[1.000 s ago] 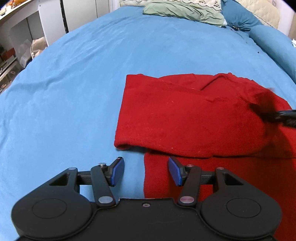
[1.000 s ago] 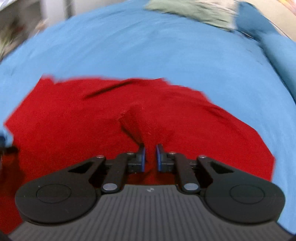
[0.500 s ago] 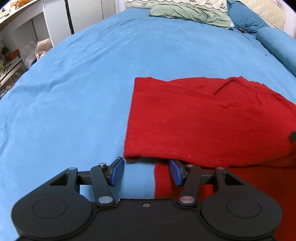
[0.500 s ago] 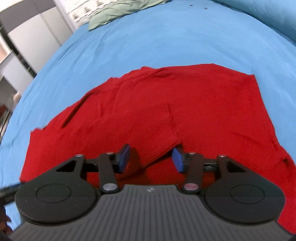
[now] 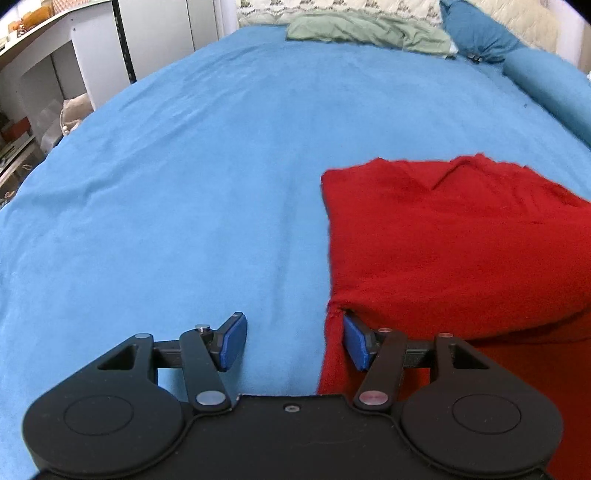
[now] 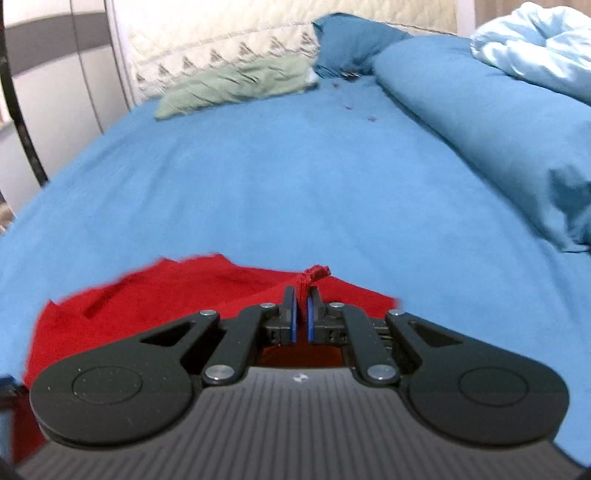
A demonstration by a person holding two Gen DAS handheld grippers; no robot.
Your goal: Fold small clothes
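A red knit garment (image 5: 458, 243) lies partly folded on the blue bed sheet (image 5: 184, 184), at the right of the left wrist view. My left gripper (image 5: 293, 341) is open; the garment's left edge runs between its fingers, close against the right pad (image 5: 355, 342). In the right wrist view my right gripper (image 6: 301, 314) is shut on a bunched corner of the red garment (image 6: 166, 295), which sticks up between the pads.
A green cloth (image 5: 365, 31) lies at the head of the bed, with dark blue pillows (image 5: 476, 33) and a blue bolster (image 6: 476, 122) to the right. A pale blue duvet (image 6: 535, 40) sits far right. White cabinets (image 5: 74, 66) stand left of the bed.
My right gripper opened half a second ago, then closed on a corner of the garment and lifted it. My left gripper slid left, the garment edge now against its right pad.
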